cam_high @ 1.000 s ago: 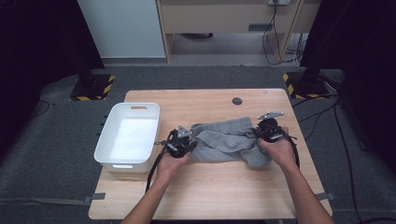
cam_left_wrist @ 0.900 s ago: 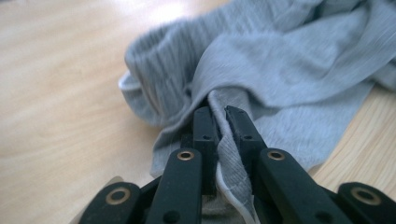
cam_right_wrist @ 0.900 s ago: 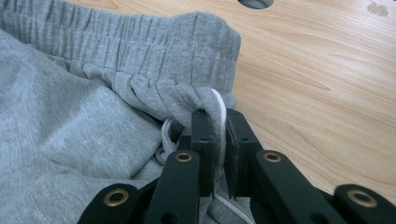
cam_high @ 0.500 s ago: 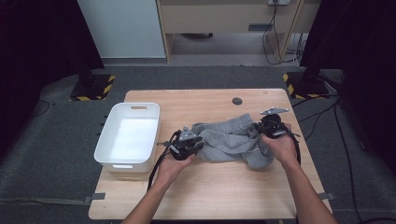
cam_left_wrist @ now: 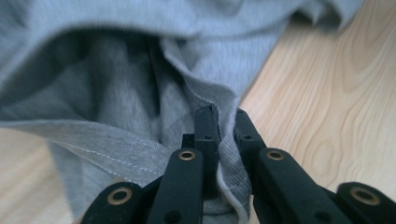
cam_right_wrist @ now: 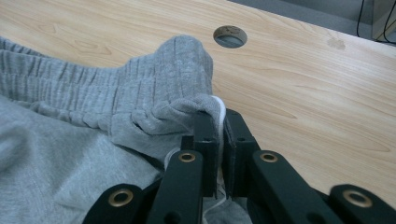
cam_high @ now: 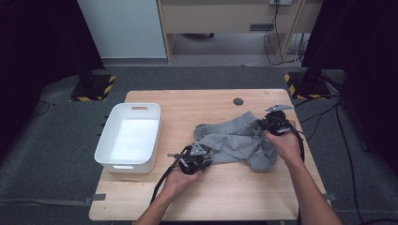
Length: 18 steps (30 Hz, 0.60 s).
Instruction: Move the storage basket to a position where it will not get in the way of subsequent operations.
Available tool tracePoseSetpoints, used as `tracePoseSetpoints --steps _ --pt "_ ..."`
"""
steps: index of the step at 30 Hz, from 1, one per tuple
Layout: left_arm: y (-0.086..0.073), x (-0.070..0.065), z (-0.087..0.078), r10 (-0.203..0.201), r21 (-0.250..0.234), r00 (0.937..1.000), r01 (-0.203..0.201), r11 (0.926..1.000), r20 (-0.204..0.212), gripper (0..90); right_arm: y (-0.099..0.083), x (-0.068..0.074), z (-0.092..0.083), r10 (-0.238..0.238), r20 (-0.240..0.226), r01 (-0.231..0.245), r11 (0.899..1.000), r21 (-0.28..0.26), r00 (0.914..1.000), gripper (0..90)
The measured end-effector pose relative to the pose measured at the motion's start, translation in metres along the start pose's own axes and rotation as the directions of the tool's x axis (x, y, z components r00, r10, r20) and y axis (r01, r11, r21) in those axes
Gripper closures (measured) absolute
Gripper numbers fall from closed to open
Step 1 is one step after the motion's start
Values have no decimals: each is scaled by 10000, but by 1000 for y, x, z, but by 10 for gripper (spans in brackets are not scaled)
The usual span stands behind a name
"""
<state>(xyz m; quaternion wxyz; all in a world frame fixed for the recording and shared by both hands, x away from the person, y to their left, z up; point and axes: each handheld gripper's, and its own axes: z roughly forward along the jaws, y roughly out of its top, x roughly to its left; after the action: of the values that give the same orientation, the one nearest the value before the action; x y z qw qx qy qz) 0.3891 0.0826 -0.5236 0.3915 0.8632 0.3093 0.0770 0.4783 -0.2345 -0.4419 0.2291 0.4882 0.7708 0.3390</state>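
Note:
A grey pair of shorts (cam_high: 234, 140) lies bunched on the wooden table (cam_high: 225, 197), right of centre. My left gripper (cam_high: 199, 154) is shut on a stitched hem of the shorts (cam_left_wrist: 140, 93) at their near left edge; the cloth runs between the black jaws of this gripper (cam_left_wrist: 226, 123). My right gripper (cam_high: 267, 124) is shut on the ribbed waistband of the shorts (cam_right_wrist: 154, 79) at their far right end, with a white drawstring (cam_right_wrist: 219, 112) pinched between the jaws of that gripper (cam_right_wrist: 219, 119).
A white empty bin (cam_high: 131, 136) stands at the table's left edge. A round cable hole (cam_high: 238, 101) sits in the tabletop behind the shorts, and the hole (cam_right_wrist: 229, 36) lies just beyond the waistband. Bare wood lies along the near edge.
My left gripper has moved right and toward the near edge, dragging the hem with it. The shorts have bunched up and shifted right. The right gripper has stayed about where it was.

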Motion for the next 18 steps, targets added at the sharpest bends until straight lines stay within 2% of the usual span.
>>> tracePoseSetpoints --steps 3,5,9,13,18 --pt "1 -1 -2 -36 -123 9999 34 9999 -113 808 -1 -1 -1 34 12 -34 10000 6 10000 860" --pt "3 0 -5 -126 -218 9996 121 9997 -238 708 -2 -2 -1 25 5 -25 10000 22 10000 860" --pt "7 2 -15 -419 -713 9983 390 9967 -409 551 -5 -2 0 54 -28 -54 10000 64 10000 859" --pt "9 5 -27 -658 -1199 9964 590 9910 -530 510 -6 -1 1 -5 -31 5 10000 70 10000 859" --pt "13 17 -43 -1013 -1781 9914 854 9803 -824 519 -6 -2 0 -10 -57 10 10000 74 10000 858"
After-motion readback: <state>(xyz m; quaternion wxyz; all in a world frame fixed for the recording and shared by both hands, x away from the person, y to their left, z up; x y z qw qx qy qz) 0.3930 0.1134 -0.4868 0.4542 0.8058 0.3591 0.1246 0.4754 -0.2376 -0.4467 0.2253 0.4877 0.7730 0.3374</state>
